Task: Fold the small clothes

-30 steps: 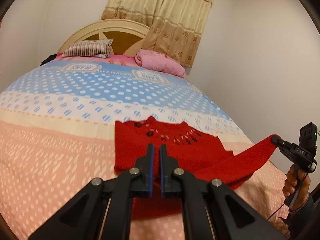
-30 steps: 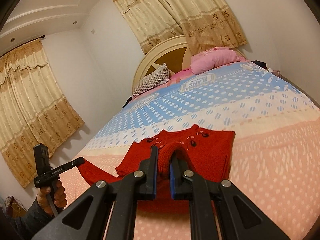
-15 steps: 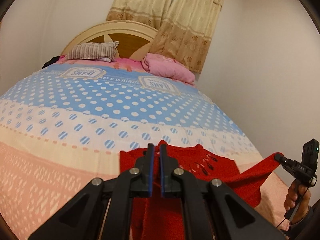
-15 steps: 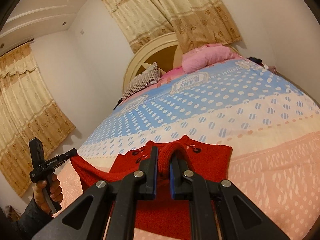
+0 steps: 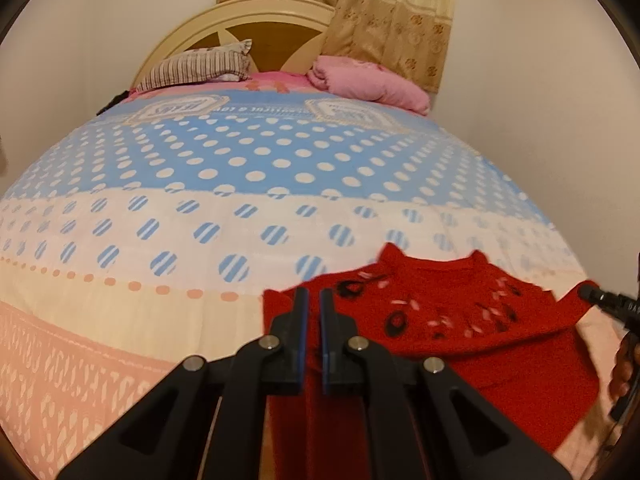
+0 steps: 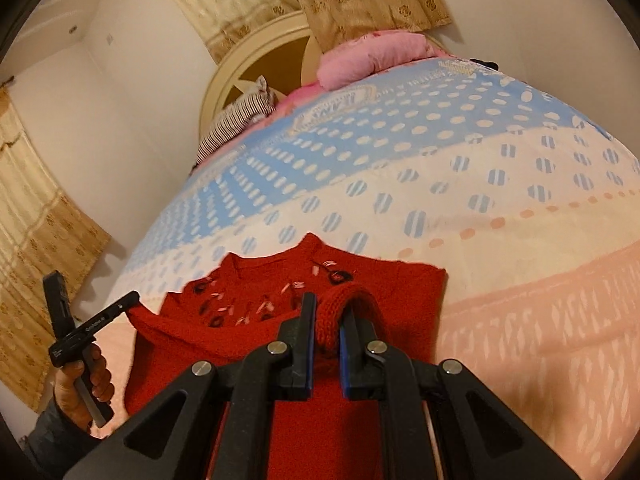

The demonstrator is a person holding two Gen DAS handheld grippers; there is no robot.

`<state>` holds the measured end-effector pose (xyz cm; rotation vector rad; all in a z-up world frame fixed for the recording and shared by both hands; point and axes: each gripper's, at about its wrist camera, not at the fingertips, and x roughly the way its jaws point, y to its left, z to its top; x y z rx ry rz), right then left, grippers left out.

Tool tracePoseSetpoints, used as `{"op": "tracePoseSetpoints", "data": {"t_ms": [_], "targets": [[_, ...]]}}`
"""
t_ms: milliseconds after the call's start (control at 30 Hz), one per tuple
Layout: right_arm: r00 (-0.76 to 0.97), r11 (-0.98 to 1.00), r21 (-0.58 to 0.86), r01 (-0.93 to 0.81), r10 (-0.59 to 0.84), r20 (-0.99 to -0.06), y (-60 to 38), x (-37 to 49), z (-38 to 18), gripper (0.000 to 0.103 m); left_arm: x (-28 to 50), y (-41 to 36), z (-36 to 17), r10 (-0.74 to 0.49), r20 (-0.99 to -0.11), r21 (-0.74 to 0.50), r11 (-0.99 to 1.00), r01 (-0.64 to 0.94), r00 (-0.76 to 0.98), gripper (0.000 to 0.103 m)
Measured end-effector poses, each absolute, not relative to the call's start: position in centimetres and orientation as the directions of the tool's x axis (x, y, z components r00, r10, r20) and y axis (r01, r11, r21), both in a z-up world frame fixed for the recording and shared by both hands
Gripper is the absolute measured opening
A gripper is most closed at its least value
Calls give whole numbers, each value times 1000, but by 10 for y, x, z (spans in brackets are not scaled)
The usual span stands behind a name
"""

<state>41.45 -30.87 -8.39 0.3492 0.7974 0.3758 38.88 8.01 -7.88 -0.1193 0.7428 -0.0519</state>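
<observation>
- Left gripper (image 5: 311, 304): jaws nearly closed, pinching the red sweater (image 5: 440, 320) at its near left edge.
- Right gripper (image 6: 327, 312): narrow gap, clamped on a knit cuff (image 6: 340, 300).

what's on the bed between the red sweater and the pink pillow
Nothing lies there: only bare polka-dot bedspread runs from the red sweater up to the pink pillow, shown in both wrist views.

bed (image 5: 240, 184): dotted cover; on it red sweater (image 5: 460, 340); striped pillow (image 5: 196, 66); pink pillow (image 5: 372, 84)
</observation>
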Motion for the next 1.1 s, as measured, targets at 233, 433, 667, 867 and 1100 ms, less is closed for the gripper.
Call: {"op": "tracePoseSetpoints", "data": {"t_ms": [233, 433, 667, 867, 1100], "targets": [[636, 918, 384, -99, 355, -685, -305, 447, -94, 69, 374, 100, -85, -30, -697, -126, 989, -82, 716, 65], [594, 926, 258, -276, 376, -711, -271, 405, -90, 73, 349, 86, -96, 12, -716, 2, 1000, -14, 698, 75], [547, 906, 274, -324, 416, -727, -249, 374, -97, 73, 317, 79, -97, 40, -692, 51, 999, -7, 720, 77], [540, 913, 239, -332, 391, -745, -249, 353, -100, 73, 302, 72, -98, 94, -680, 127, 992, -9, 727, 80], [471, 898, 215, -383, 390, -791, -202, 347, -106, 73, 296, 47, -111, 118, -674, 210, 977, 35, 729, 93]]}}
